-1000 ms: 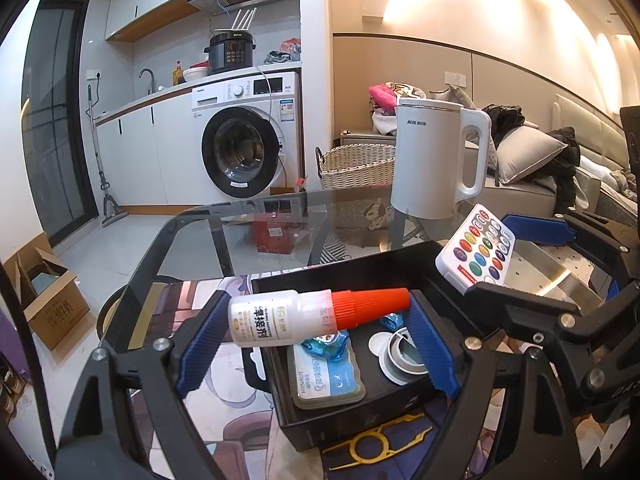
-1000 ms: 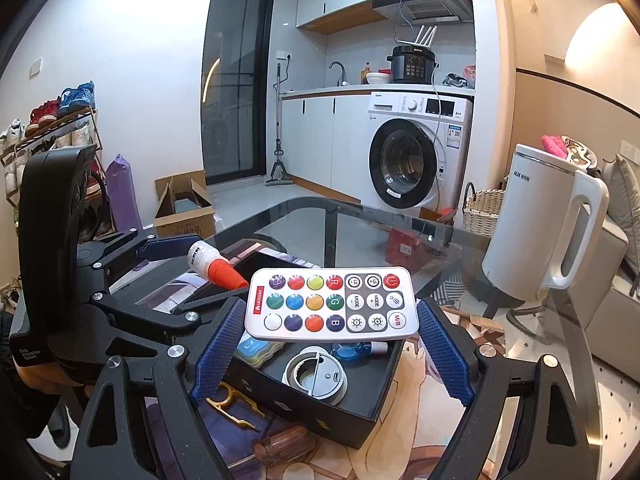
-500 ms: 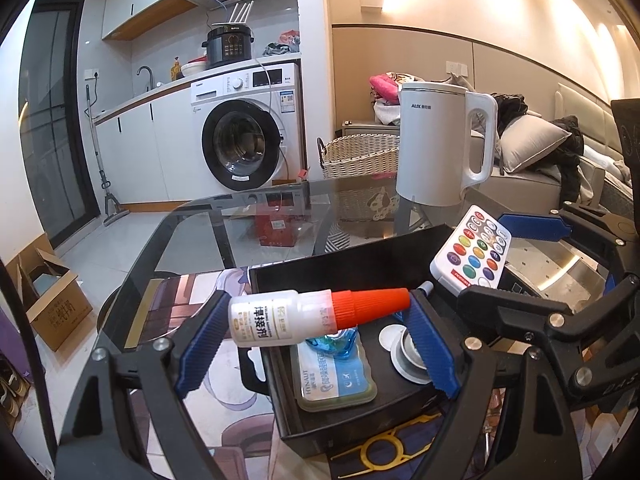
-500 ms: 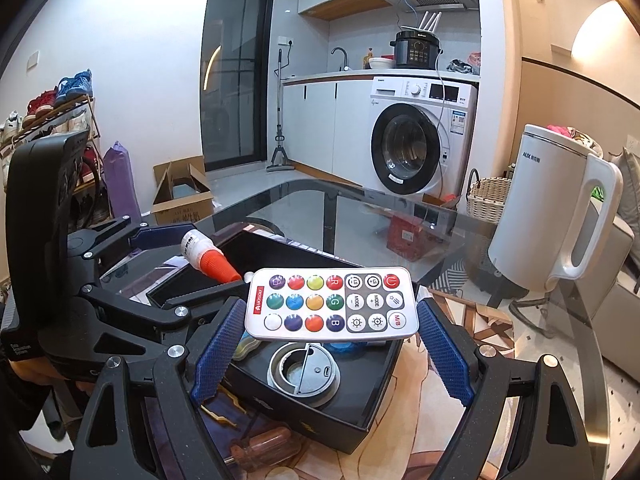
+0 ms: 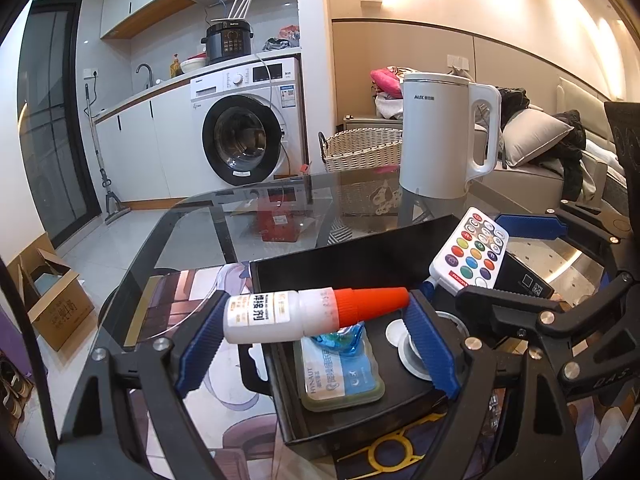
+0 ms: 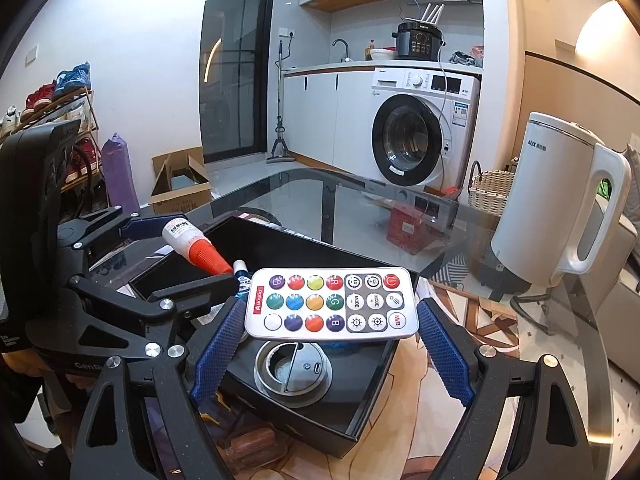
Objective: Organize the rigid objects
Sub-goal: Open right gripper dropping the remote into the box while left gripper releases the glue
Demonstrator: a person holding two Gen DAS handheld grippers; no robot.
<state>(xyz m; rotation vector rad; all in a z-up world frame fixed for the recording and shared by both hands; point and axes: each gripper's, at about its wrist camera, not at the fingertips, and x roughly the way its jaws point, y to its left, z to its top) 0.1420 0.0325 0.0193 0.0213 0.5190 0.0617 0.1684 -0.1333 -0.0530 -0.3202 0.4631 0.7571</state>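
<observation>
My left gripper (image 5: 316, 316) is shut on a white glue bottle (image 5: 288, 316) with an orange cap, held crosswise above the near left part of a black box (image 5: 360, 256). My right gripper (image 6: 330, 310) is shut on a white remote (image 6: 332, 304) with coloured buttons, held flat over the same black box (image 6: 372, 404). In the left wrist view the remote (image 5: 472, 256) hangs over the box's right side. In the right wrist view the glue bottle (image 6: 192, 246) shows at the left. Inside the box lie a blue-labelled pack (image 5: 340, 372), a round metal lid (image 6: 294, 372) and a small blue item.
A white kettle (image 5: 440, 140) stands on the glass table (image 5: 240, 216) beyond the box. A yellow tool (image 5: 396, 450) lies in front of the box, a brown-handled tool (image 6: 252, 446) beside it. A wicker basket (image 5: 360, 150), washing machine and cardboard box are on the floor behind.
The right gripper with the remote has come lower and closer over the box. The left gripper with the bottle has stayed nearly in place.
</observation>
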